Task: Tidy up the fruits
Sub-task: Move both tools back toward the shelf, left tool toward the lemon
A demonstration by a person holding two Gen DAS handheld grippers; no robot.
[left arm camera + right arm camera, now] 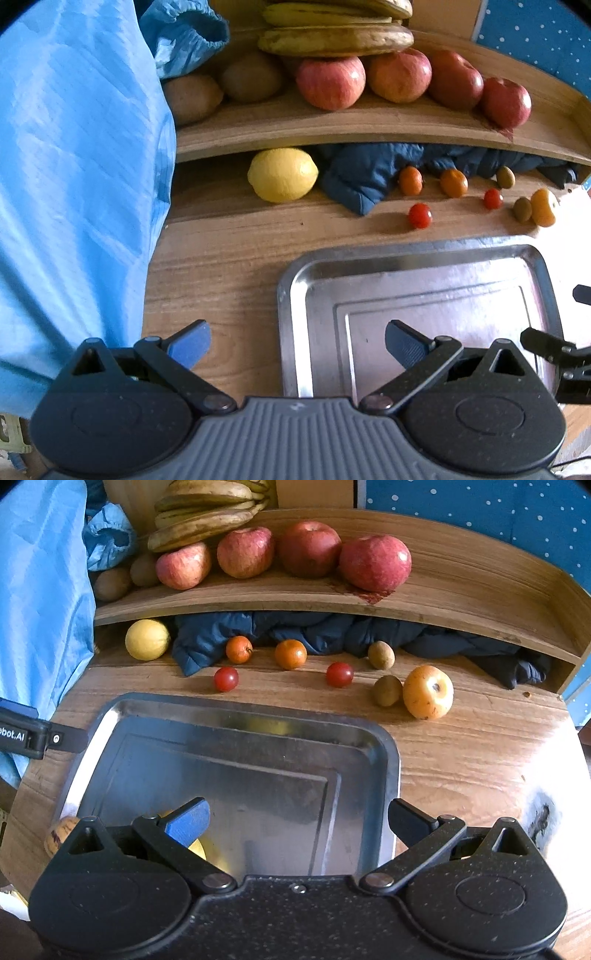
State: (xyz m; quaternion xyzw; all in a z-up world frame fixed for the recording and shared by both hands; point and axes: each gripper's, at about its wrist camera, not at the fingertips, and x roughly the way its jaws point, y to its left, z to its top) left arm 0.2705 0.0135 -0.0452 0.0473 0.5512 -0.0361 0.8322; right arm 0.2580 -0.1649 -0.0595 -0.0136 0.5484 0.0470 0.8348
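Observation:
A steel tray (295, 280) (388, 753) lies on the wooden table. My left gripper (297, 347) is open and empty over the tray's left edge. My right gripper (299, 823) is open and empty above the tray's near part; a yellow fruit (197, 847) lies in the tray under its left finger. Loose on the table beyond the tray are a lemon (282, 174) (147, 639), two small oranges (239, 649) (290, 654), two cherry tomatoes (226, 679) (339, 674), two kiwis (386, 690) (381, 654) and a yellow-orange apple (428, 691).
A wooden shelf (258, 598) behind holds several red apples (375, 562), bananas (199, 520) and kiwis (192, 98). A dark blue garment (332, 631) is stuffed under the shelf. Blue cloth (74, 184) hangs at the left. A striped fruit (59, 834) lies left of the tray.

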